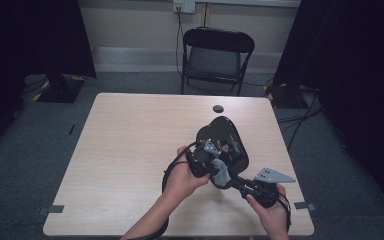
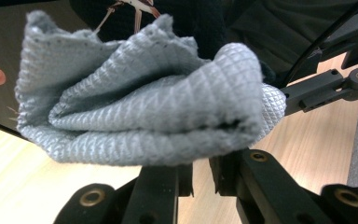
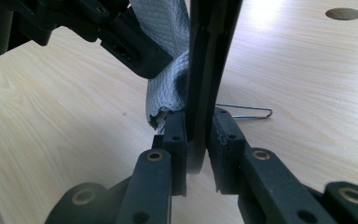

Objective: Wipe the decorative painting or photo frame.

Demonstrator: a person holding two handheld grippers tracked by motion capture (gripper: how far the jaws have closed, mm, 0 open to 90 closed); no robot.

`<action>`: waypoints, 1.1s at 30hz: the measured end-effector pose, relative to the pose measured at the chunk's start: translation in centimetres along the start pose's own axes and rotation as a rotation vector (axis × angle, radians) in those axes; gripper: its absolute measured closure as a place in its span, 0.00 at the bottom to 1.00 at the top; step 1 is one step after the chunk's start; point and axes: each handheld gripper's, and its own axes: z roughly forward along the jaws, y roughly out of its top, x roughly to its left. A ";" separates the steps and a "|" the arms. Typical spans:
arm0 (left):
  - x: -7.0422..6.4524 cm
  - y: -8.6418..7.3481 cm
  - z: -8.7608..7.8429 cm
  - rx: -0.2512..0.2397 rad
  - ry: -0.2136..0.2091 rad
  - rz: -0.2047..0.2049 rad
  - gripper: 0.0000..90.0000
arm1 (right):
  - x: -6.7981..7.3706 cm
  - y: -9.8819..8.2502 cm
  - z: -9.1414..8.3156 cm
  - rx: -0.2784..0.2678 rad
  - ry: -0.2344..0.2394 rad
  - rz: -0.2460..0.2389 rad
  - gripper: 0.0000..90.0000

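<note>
High view first: I hold my left gripper (image 1: pixel 215 167) and my right gripper (image 1: pixel 240 181) close together over the near right part of the wooden table (image 1: pixel 130 150), both at a glossy black plate (image 1: pixel 225 140) lifted off the surface. My right jaws are pinched tight on the plate's lower rim; in the right gripper view the black plate (image 3: pixel 209 60) stands on edge between my pads (image 3: pixel 175 135). My left jaws are squeezed onto a bunched grey cloth (image 2: pixel 144 107), which presses against the plate's face; that cloth (image 3: pixel 165 84) shows just left of the plate from my right side. A thin wire clip (image 3: pixel 249 112) lies on the table behind. A black folding chair (image 1: pixel 217 55) stands beyond the far edge.
</note>
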 end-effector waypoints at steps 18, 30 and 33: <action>0.0 -2.8 3.4 0.108 -0.013 -0.007 0.91 | 0.0 0.0 0.0 -0.002 0.001 -0.001 0.87; -0.2 -3.5 4.0 0.055 -0.005 -0.042 0.82 | 0.0 0.0 0.0 -0.002 0.000 0.000 0.87; -0.2 -3.4 3.8 0.029 0.000 -0.044 0.75 | 0.0 0.0 0.0 -0.003 0.000 0.000 0.87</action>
